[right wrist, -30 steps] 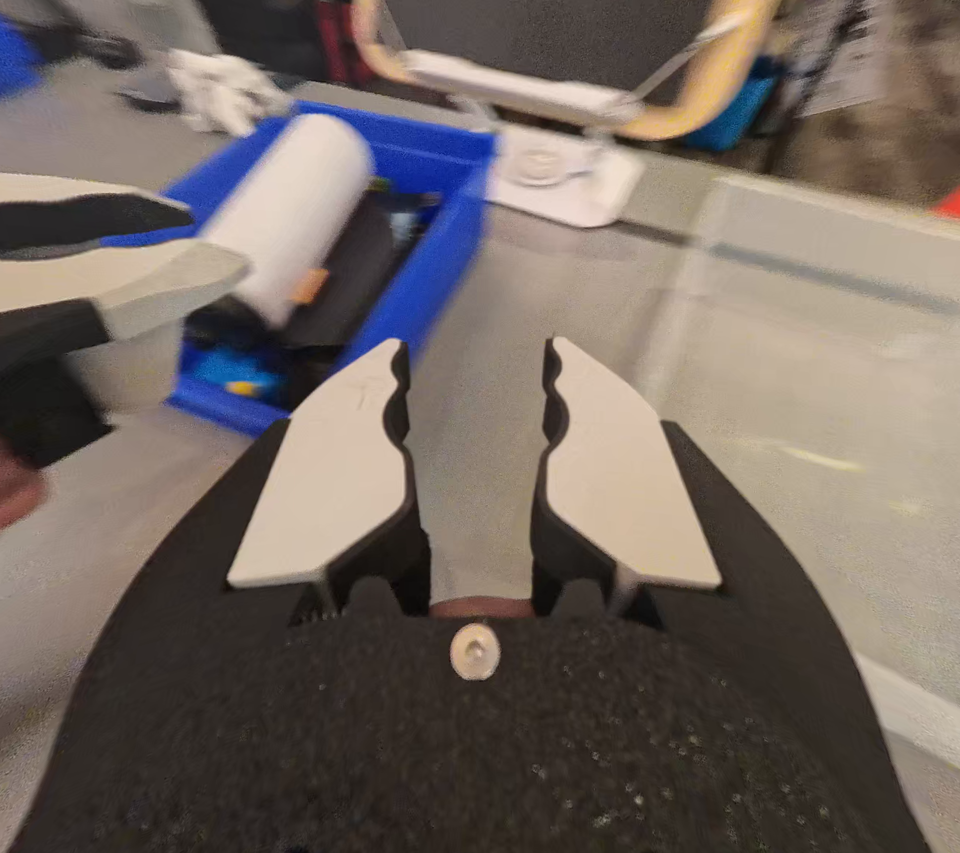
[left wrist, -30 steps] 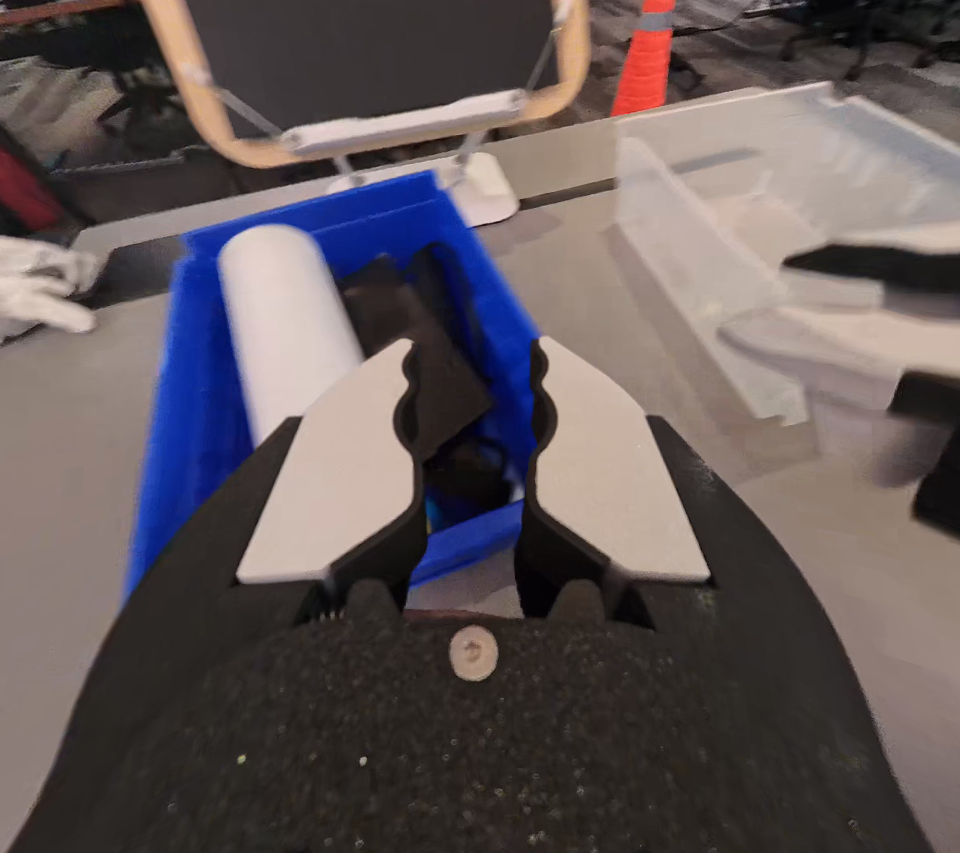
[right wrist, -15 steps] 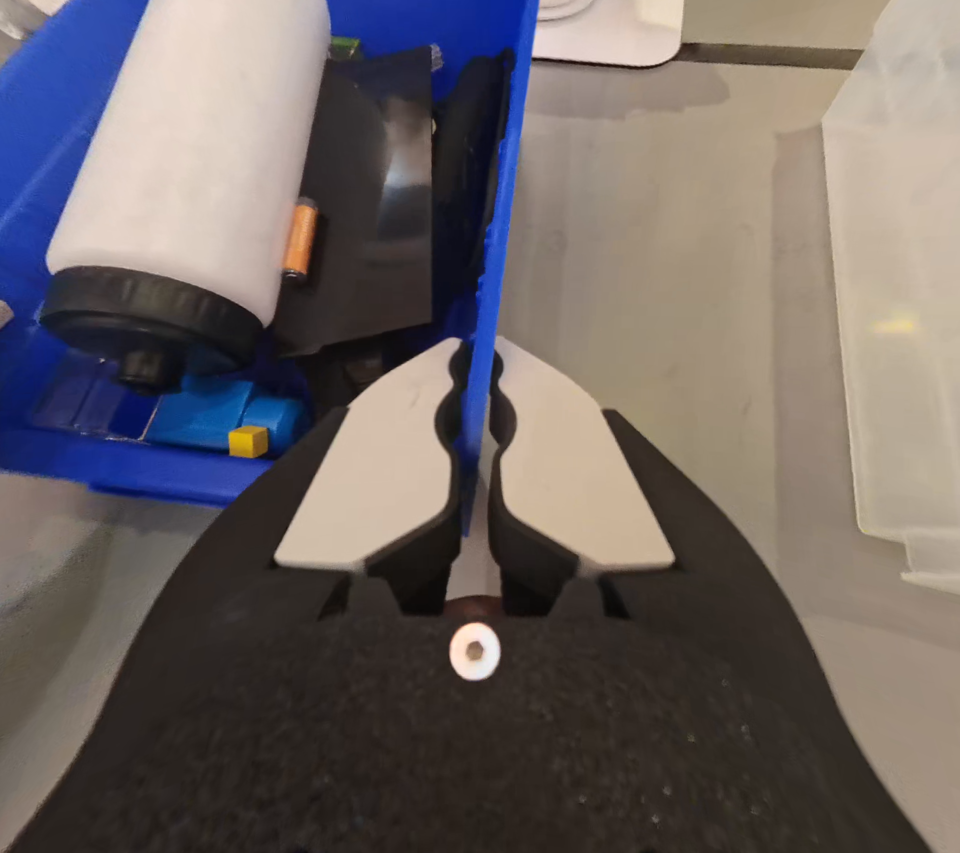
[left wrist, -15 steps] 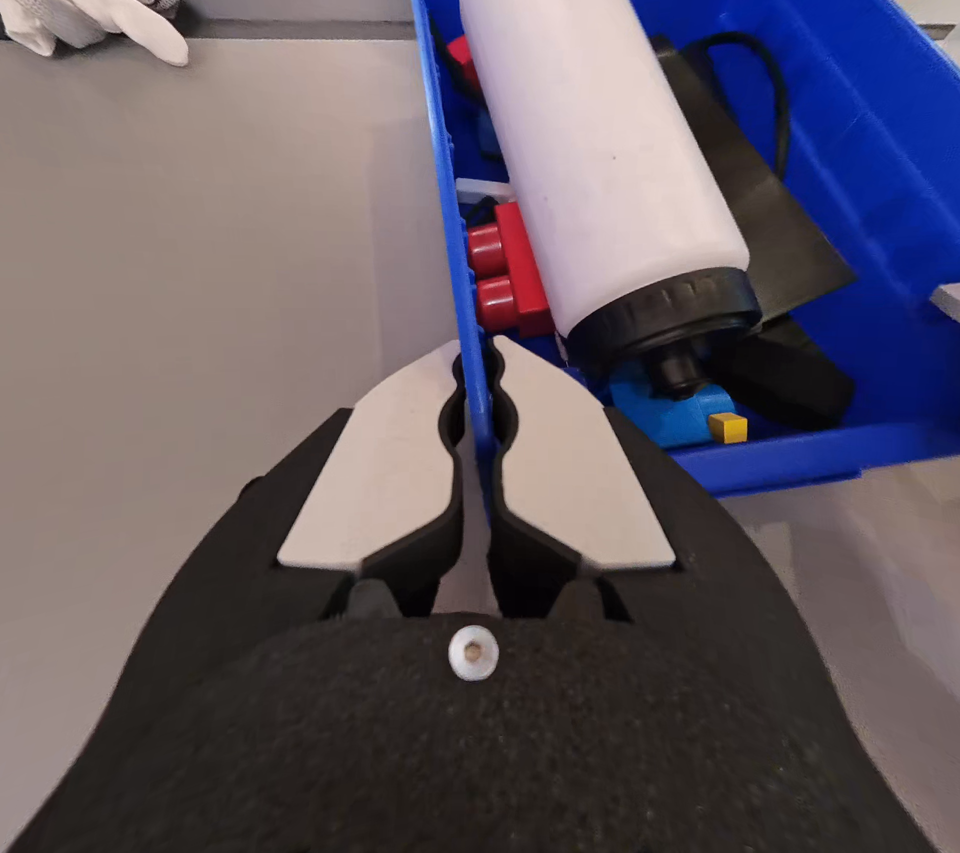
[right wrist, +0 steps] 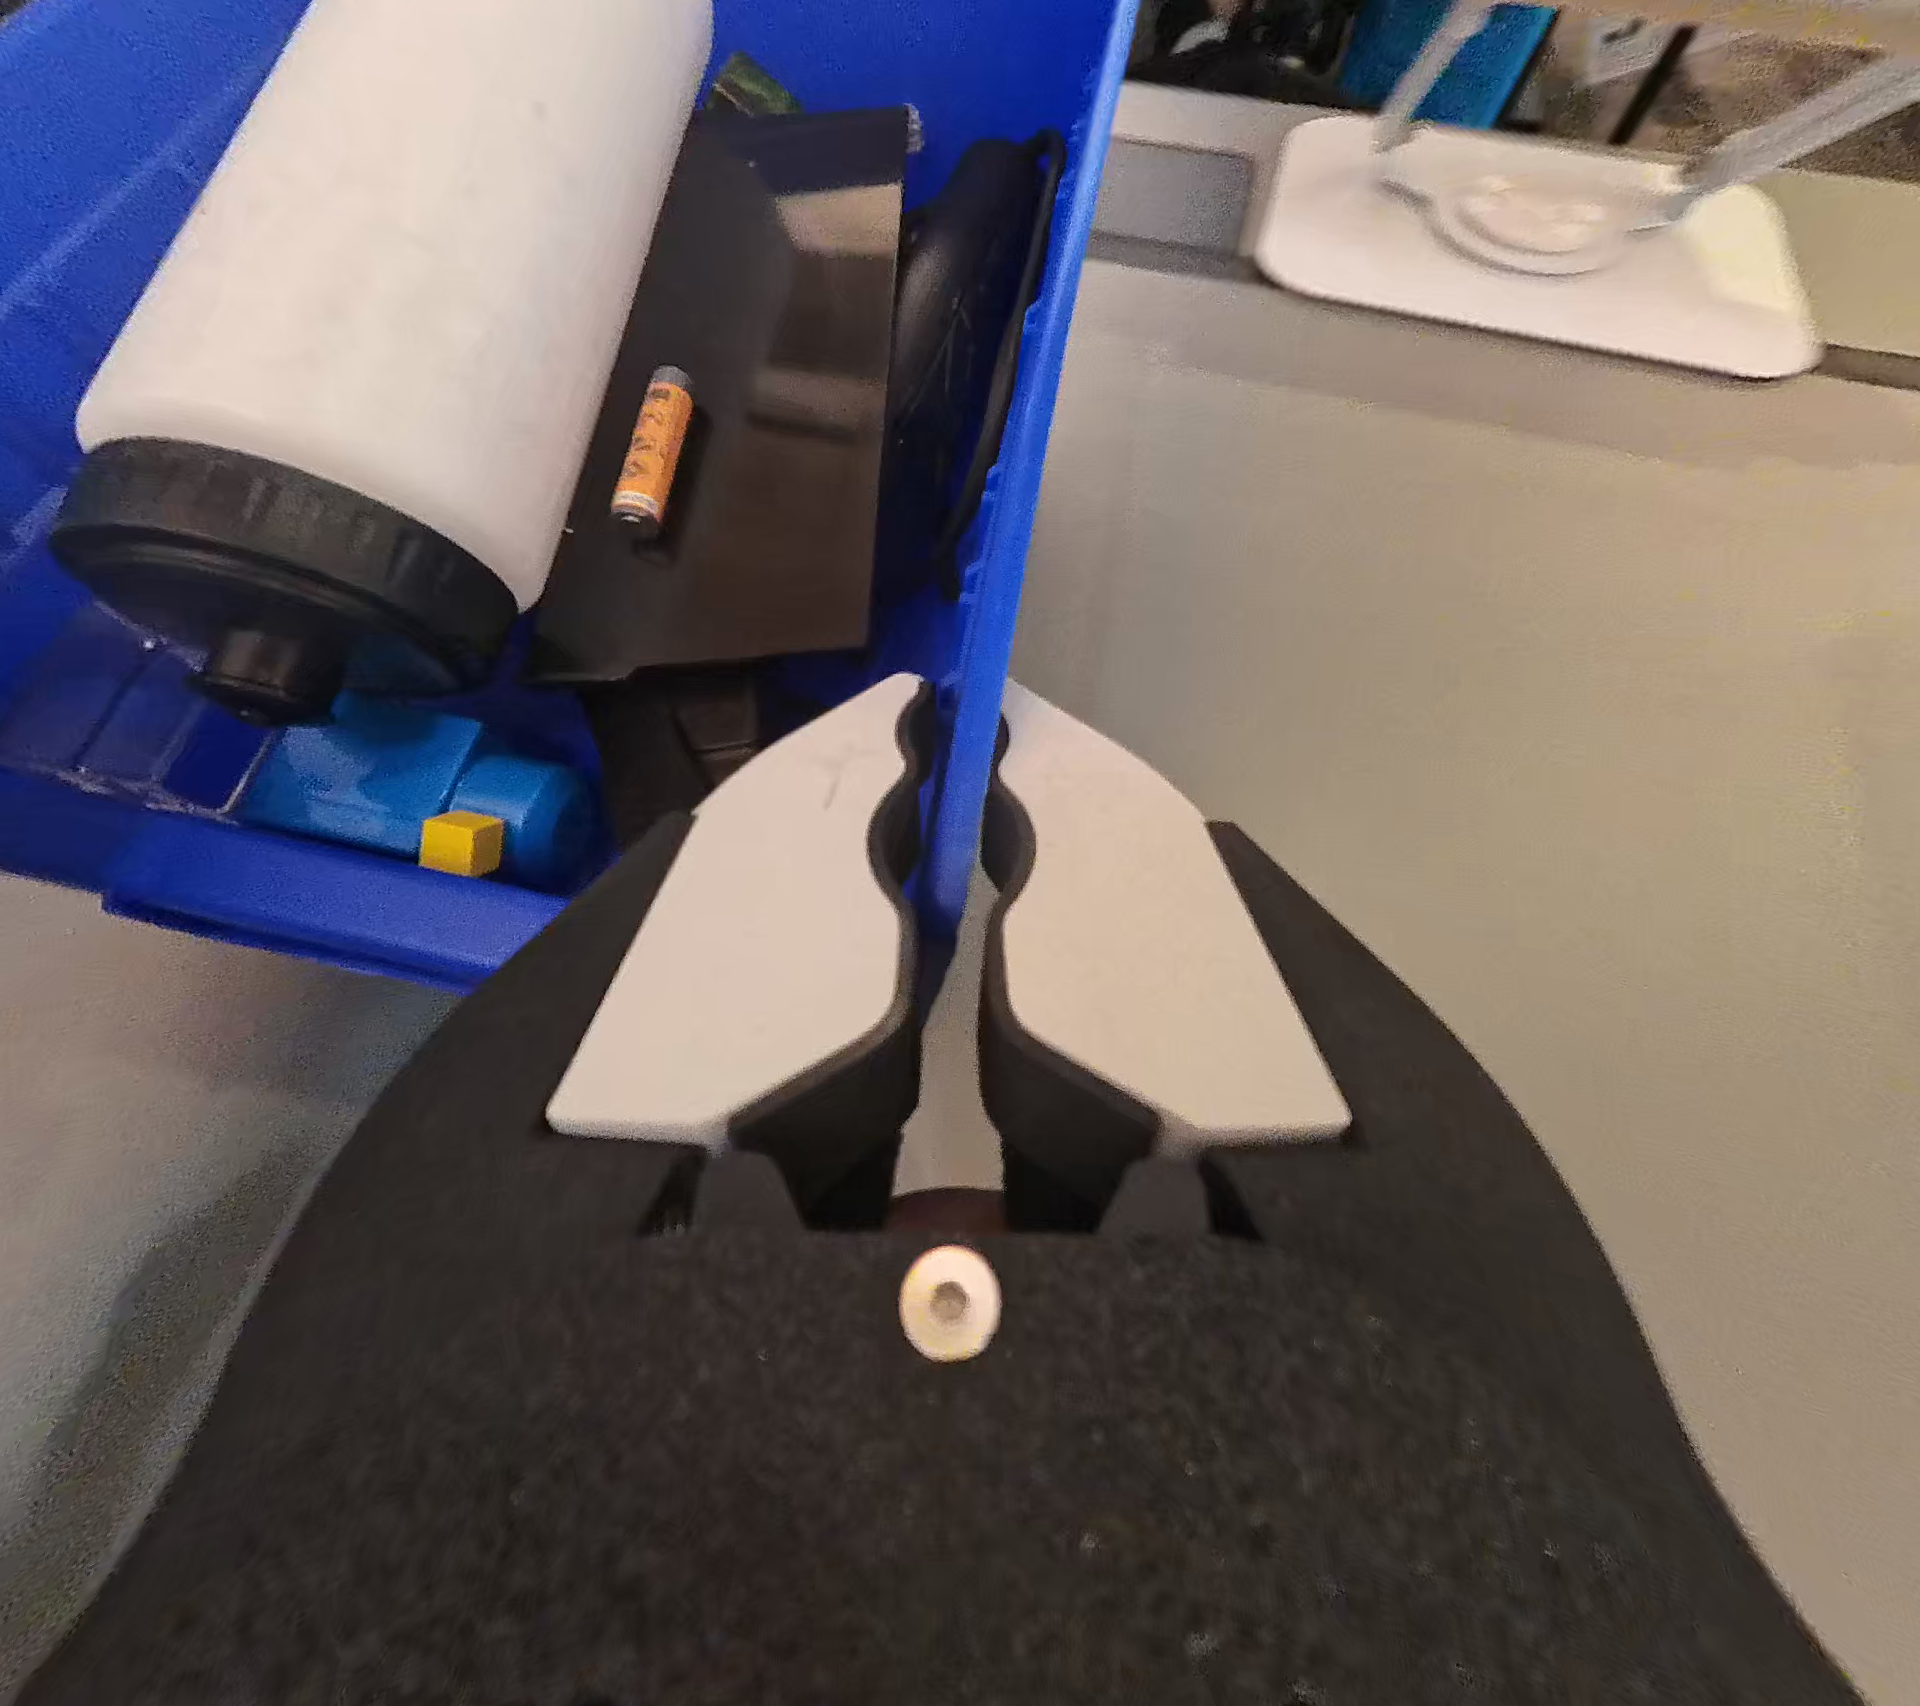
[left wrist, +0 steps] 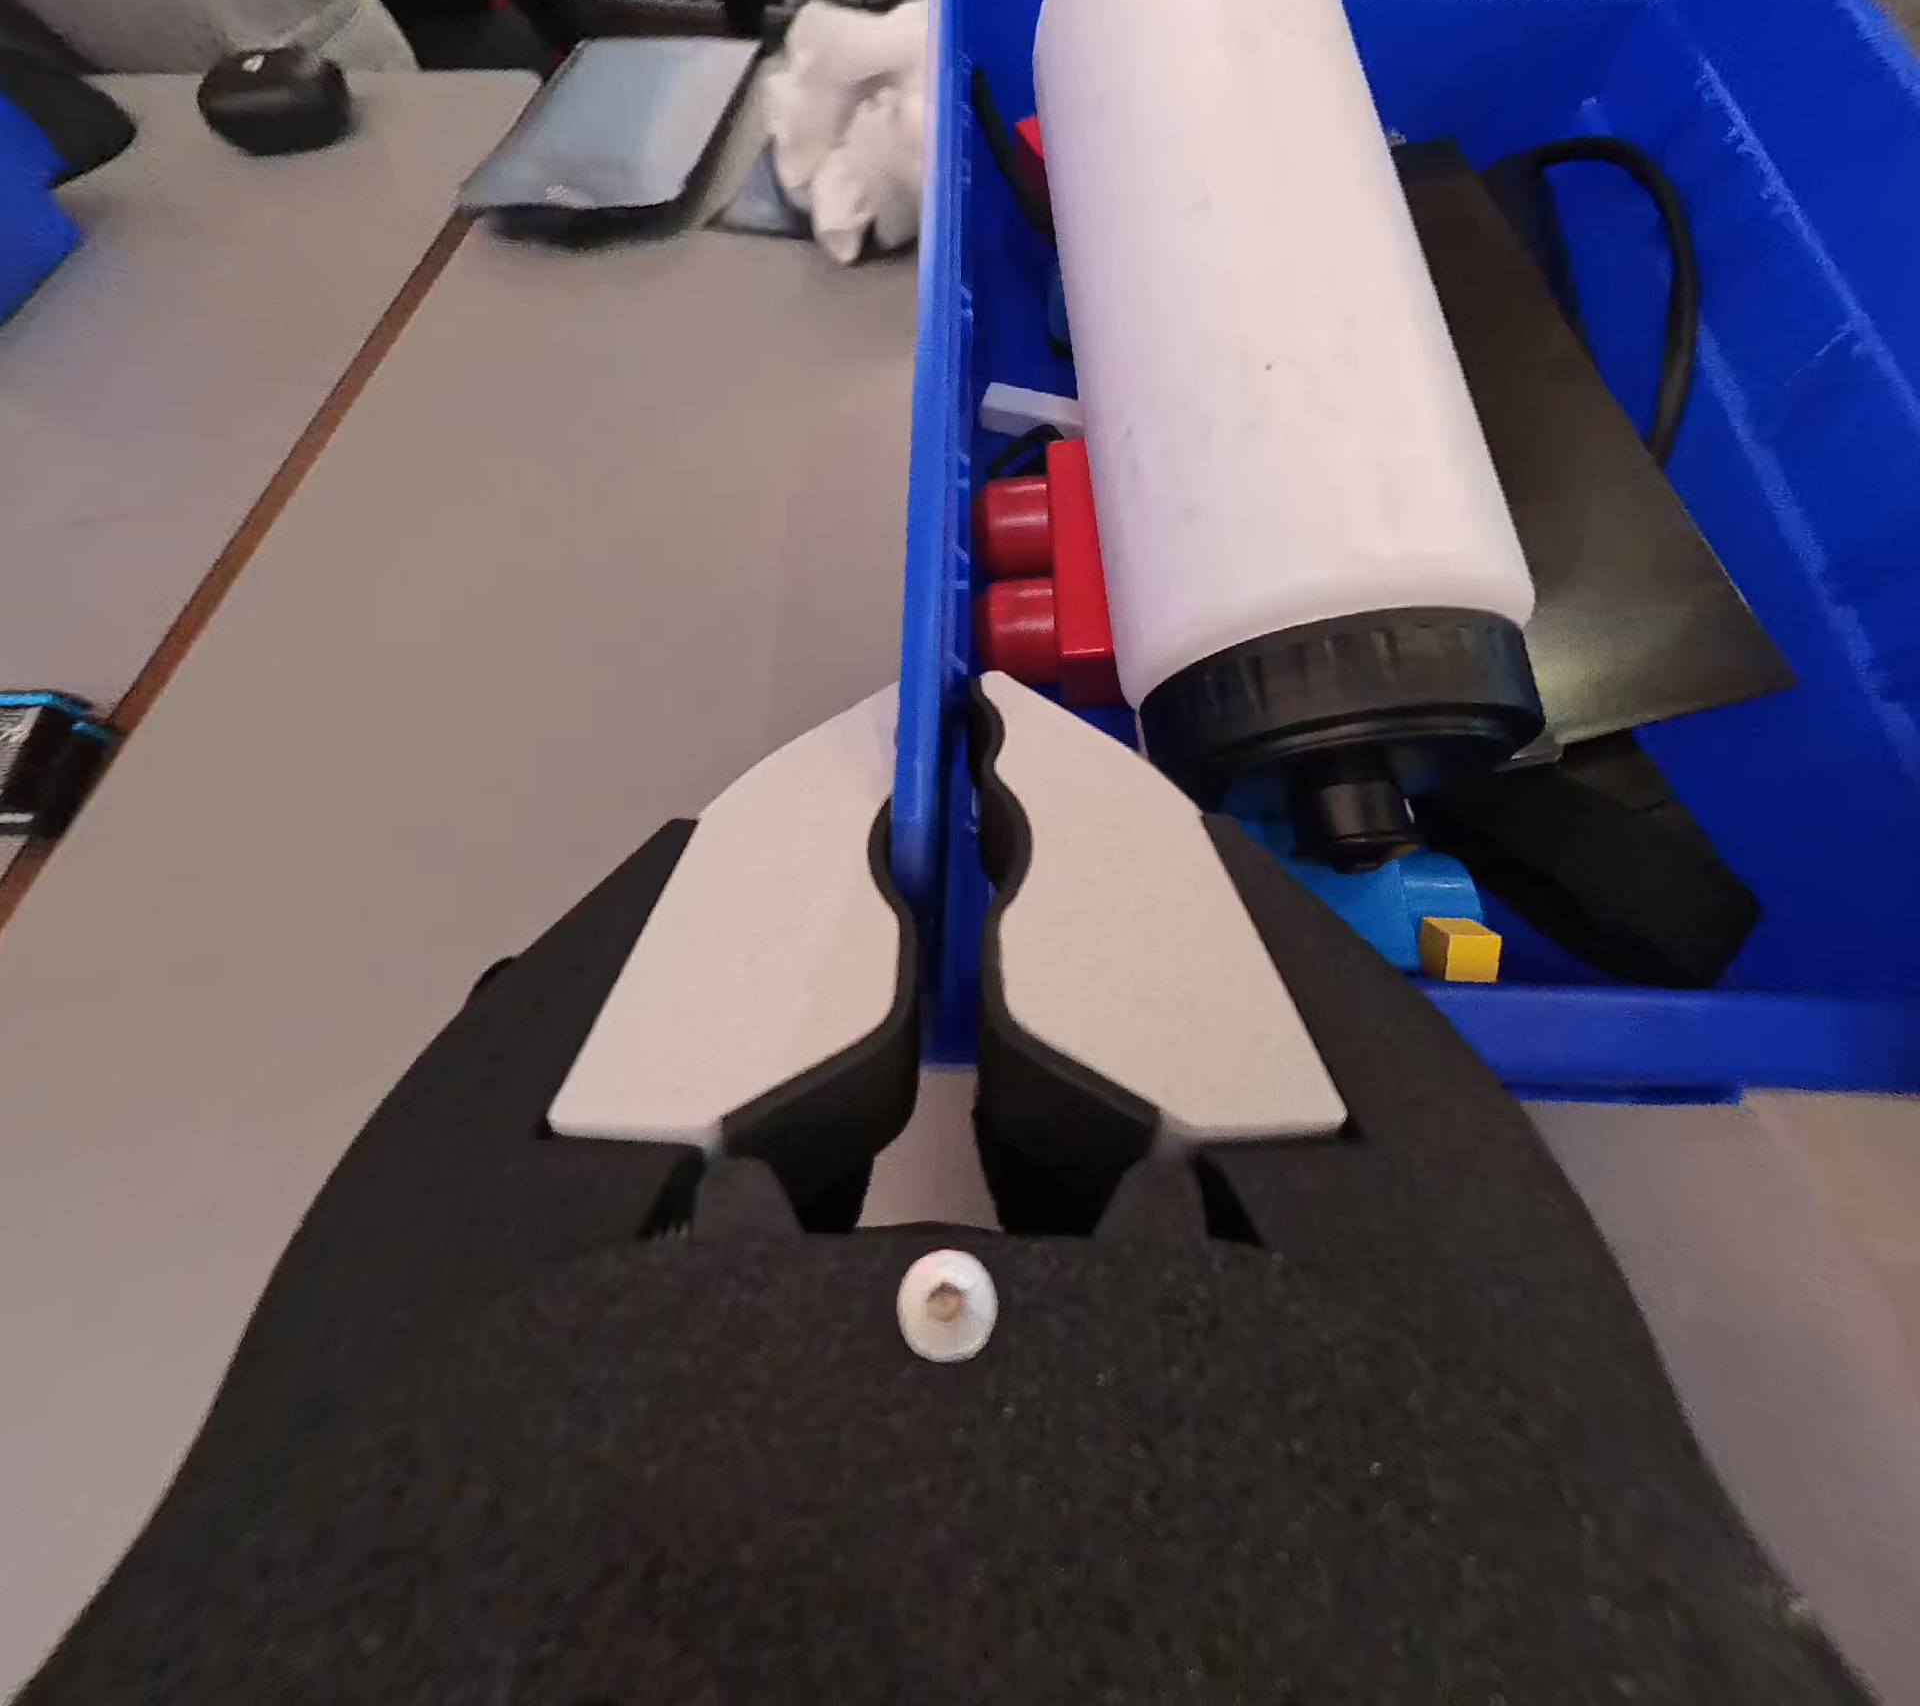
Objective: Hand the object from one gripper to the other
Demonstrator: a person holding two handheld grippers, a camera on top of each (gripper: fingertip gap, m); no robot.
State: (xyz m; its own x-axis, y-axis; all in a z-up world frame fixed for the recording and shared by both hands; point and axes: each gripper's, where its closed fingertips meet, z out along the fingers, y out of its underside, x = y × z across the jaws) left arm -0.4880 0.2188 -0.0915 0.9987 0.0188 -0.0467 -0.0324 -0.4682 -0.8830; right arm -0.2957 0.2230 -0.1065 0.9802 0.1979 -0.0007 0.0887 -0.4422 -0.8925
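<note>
Left gripper point(left wrist: 940, 721) clamped on left wall of blue bin point(left wrist: 1766, 222); right gripper point(right wrist: 961, 711) clamped on right wall. Both jaws pinching thin plastic rim. Change from half second back: bin now tilted and seemingly lifted off grey table point(right wrist: 1455, 721); more background visible. White bottle point(left wrist: 1247, 285) lies inside on red block point(left wrist: 1049, 555), blue toy point(right wrist: 416, 773), black pouch point(right wrist: 769, 368), battery point(right wrist: 652, 451). Judgement: bin carried jointly; handover not begun, object unpicked.

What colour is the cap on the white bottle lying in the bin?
Black; the cap of the white bottle shows best in the left wrist view.
</note>
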